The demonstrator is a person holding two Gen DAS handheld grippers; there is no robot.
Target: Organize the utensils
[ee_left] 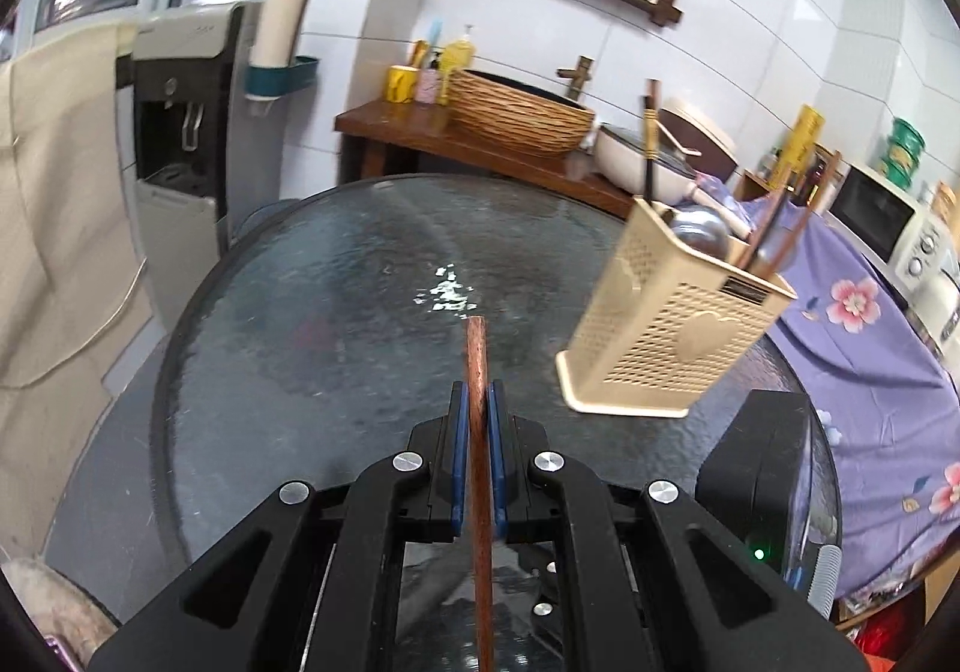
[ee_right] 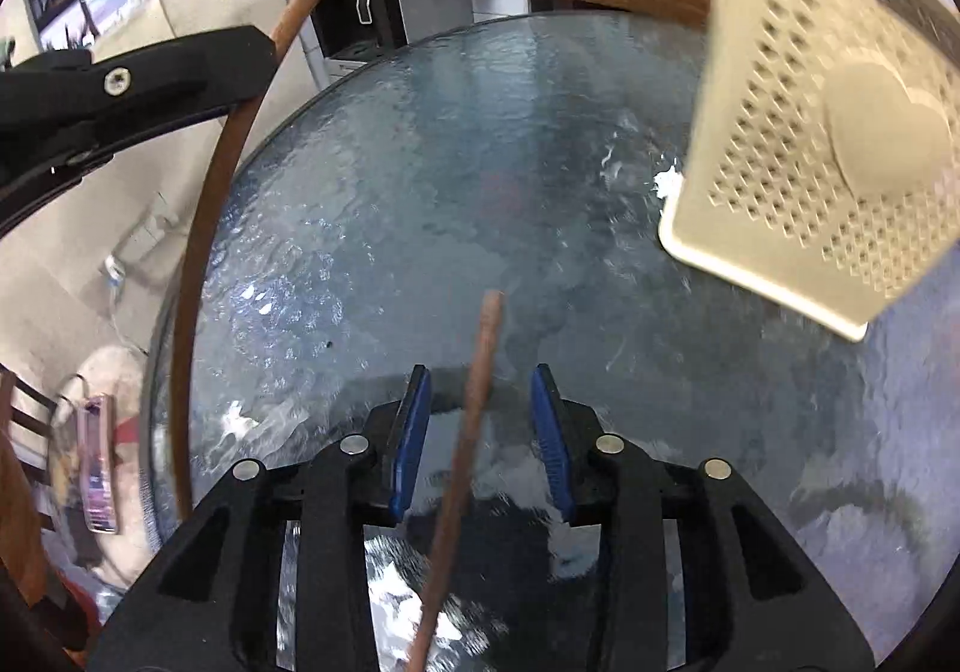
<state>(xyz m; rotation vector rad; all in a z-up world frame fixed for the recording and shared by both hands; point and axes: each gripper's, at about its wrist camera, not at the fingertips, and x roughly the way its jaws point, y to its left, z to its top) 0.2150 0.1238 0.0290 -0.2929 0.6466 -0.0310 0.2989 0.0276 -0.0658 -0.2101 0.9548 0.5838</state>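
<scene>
My left gripper [ee_left: 478, 393] is shut on a brown wooden chopstick [ee_left: 478, 366] and holds it above the round glass table [ee_left: 336, 276]. The same gripper and chopstick [ee_right: 207, 204] show at the left of the right wrist view. My right gripper [ee_right: 480, 381] is open, with a second brown chopstick [ee_right: 474, 396] lying blurred between its blue pads [ee_right: 414, 420], touching neither. A beige perforated utensil holder [ee_left: 672, 324] stands on the table to the right, holding a ladle and several chopsticks; it fills the upper right of the right wrist view [ee_right: 828, 120].
A water dispenser [ee_left: 180, 132] stands beyond the table at left. A wooden counter [ee_left: 420, 132] carries a wicker basket [ee_left: 516, 114], cups and a pan. A purple floral cloth [ee_left: 870, 348] and a microwave [ee_left: 888, 216] lie to the right.
</scene>
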